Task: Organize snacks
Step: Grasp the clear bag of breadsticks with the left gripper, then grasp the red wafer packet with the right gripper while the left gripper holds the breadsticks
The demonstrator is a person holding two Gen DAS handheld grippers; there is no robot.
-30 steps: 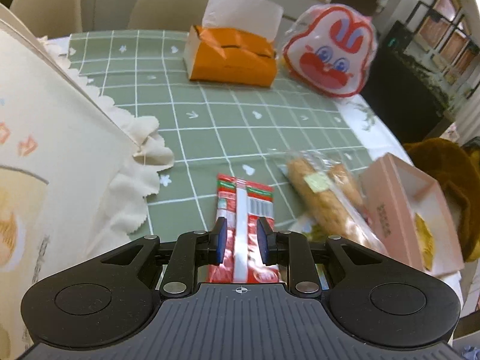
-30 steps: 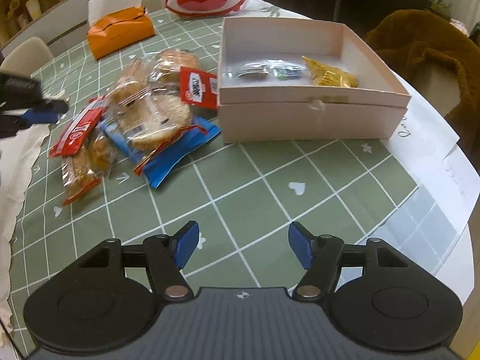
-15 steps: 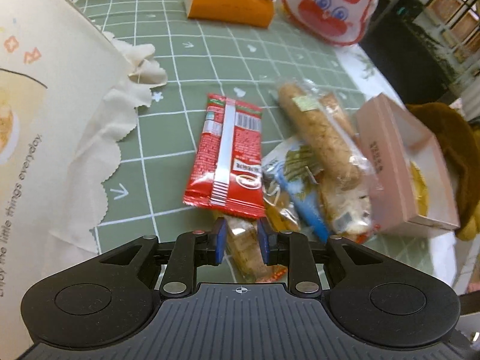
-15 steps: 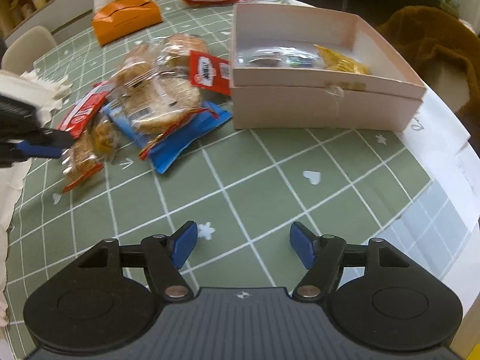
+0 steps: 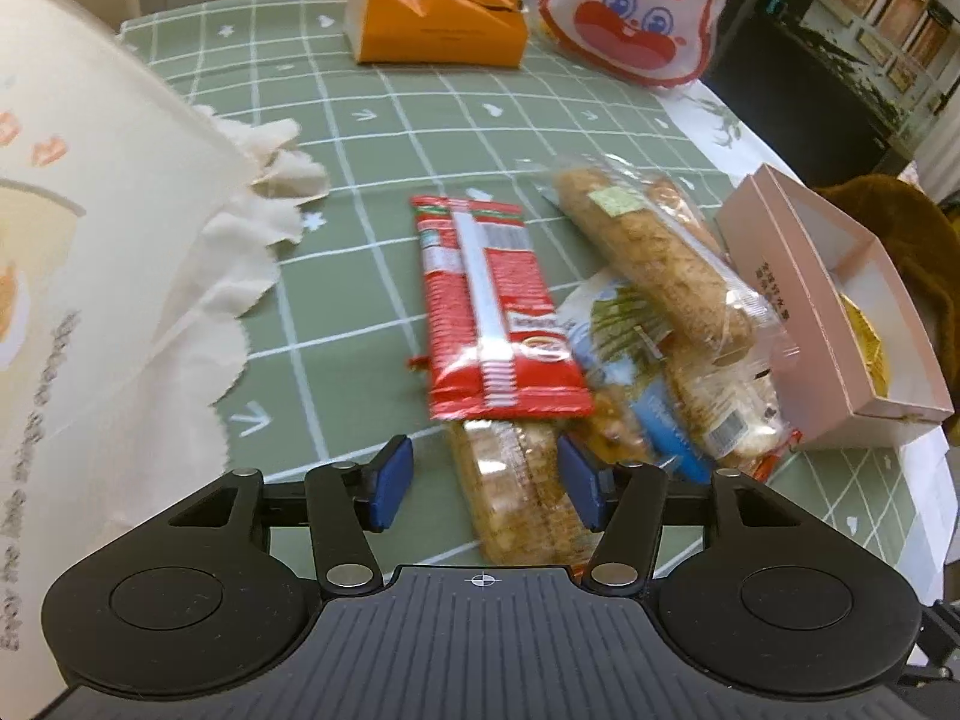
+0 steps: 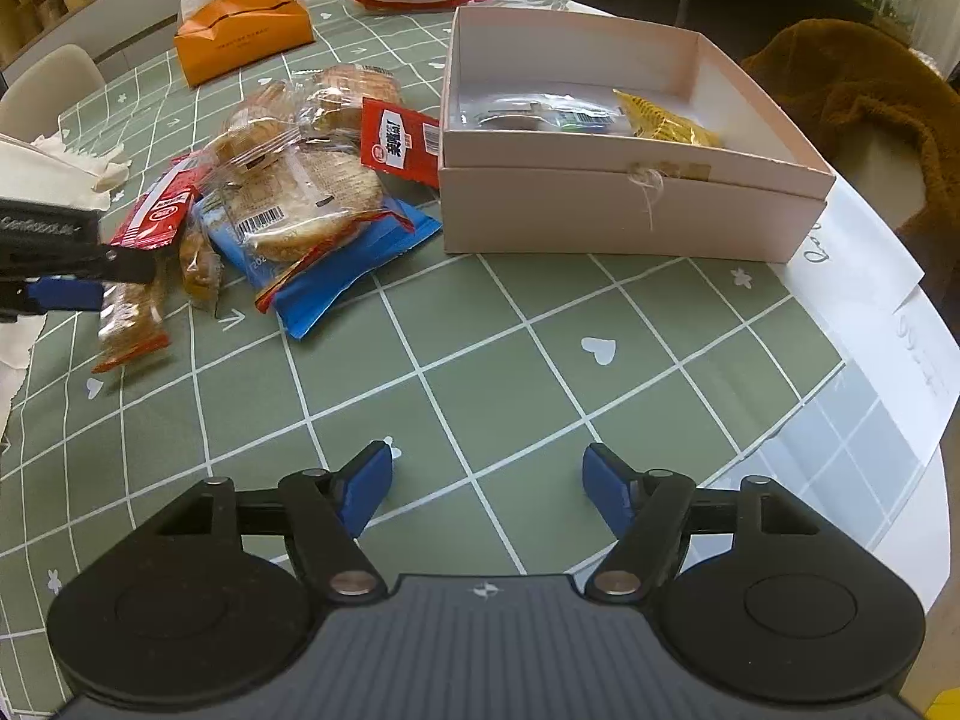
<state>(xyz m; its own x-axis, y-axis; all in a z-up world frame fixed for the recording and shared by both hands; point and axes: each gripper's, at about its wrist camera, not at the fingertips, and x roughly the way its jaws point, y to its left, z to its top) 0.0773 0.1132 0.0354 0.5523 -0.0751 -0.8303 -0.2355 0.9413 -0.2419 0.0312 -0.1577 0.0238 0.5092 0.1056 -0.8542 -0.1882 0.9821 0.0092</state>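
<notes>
My left gripper (image 5: 485, 483) hangs low over the near end of a snack pile, its jaws opening wide. A clear-wrapped grain bar (image 5: 516, 516) lies on the table between the pads, which do not press on it. A red wafer packet (image 5: 492, 312) and wrapped bread sticks (image 5: 654, 264) lie just beyond. In the right wrist view the left gripper (image 6: 102, 276) shows over the same grain bar (image 6: 129, 318). My right gripper (image 6: 486, 486) hovers over bare cloth, jaws opening with nothing between them. The pink box (image 6: 630, 210) holds a yellow packet (image 6: 666, 120) and a clear packet (image 6: 528, 111).
A green checked tablecloth (image 6: 540, 360) covers the table. A round biscuit packet (image 6: 306, 192), blue packet (image 6: 354, 264) and small red packet (image 6: 402, 141) lie left of the box. An orange tissue box (image 5: 438, 18), a rabbit bag (image 5: 630, 12) and a cream bag (image 5: 90, 240) stand around.
The left gripper's jaws went from nearly shut to wide apart, and it drew back from the red wafer packet to the grain bar. The right jaws spread a little.
</notes>
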